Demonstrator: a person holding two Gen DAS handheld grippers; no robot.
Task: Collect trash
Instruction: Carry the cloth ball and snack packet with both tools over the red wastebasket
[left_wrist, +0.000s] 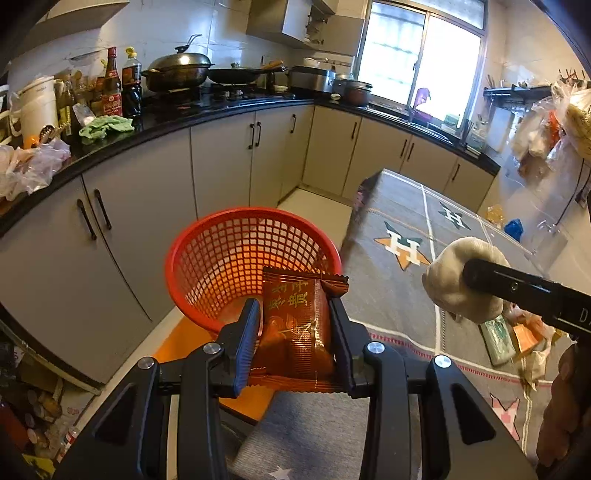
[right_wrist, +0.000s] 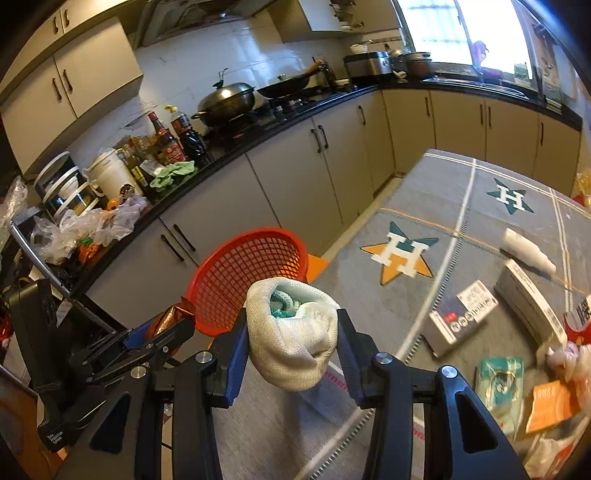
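Your left gripper (left_wrist: 295, 325) pinches an orange wrapper (left_wrist: 295, 325) upright between its pads, held over the near rim of the red basket (left_wrist: 221, 240); your right gripper (right_wrist: 291, 332) is clamped on a white balled sock (right_wrist: 291, 332), just short of the same basket, which stands on an orange stool (left_wrist: 177, 339) beside the table (right_wrist: 461, 206); more trash lies on the table's right side: a box (right_wrist: 461, 310), a green packet (right_wrist: 498, 380), an orange packet (right_wrist: 550, 406), a white bottle (right_wrist: 528, 247).
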